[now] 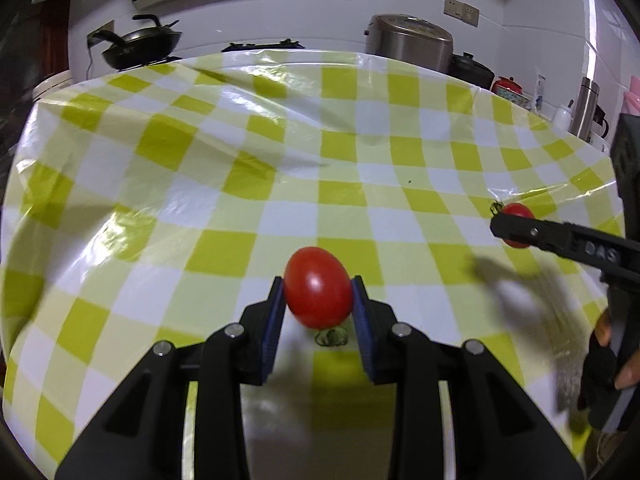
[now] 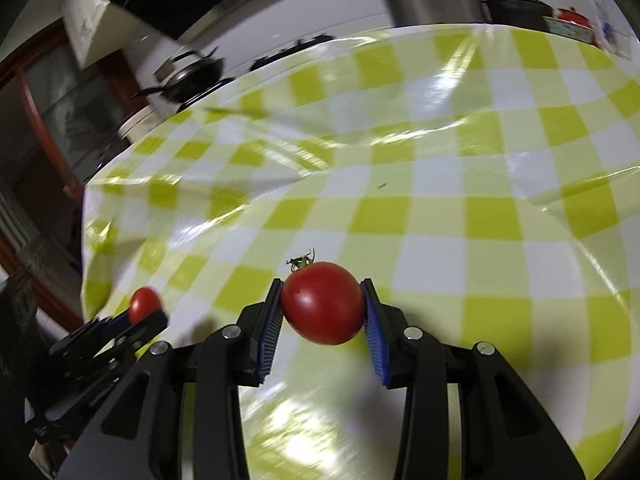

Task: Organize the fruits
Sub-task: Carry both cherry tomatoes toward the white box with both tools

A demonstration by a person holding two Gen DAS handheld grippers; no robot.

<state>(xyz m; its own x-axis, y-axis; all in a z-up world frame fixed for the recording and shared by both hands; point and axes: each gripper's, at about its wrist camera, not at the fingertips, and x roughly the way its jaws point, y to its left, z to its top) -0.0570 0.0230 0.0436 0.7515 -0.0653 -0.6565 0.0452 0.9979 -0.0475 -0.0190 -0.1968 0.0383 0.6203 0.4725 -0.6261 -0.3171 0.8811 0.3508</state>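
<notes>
Two small tomatoes, one per gripper, both off the table. Left gripper (image 1: 318, 294) clamped on a tomato (image 1: 318, 293), blue ribbed pads (image 1: 276, 320) pressing its two sides, held above the checked tablecloth (image 1: 360, 140), green stem end pointing down toward the camera. Right gripper (image 2: 323, 308) likewise clamped on its own tomato (image 2: 323, 308), pads on opposite flanks, stem w/ curled green leaves up and away at the far top. From the left cam, same right-hand tomato (image 1: 517, 222) half hidden behind a black finger at frame right; from the right cam, left-hand tomato (image 2: 145, 301) small and blurred at lower left. Handling, as a guess: light, smooth, glossy skin so prob. slippery; firm-ish but thin-skinned, easy to bruise or split if squeezed harder. Best taken across the widest part of the belly, as now, not on the stem end; ribbed pads should help vs. sliding out. Look: deep red, shiny w/ a white highlight, left one egg-shaped, right one rounder and a bit squat, no visible damage on either. No bowl, tray or basket visible in either view, so drop-off spot unknown. Cloth wrinkled and shiny, yellow-green and white squares. Pan (image 1: 140, 46) and steel cooker (image 1: 410, 42) on the counter beyond, well apart from the work.
</notes>
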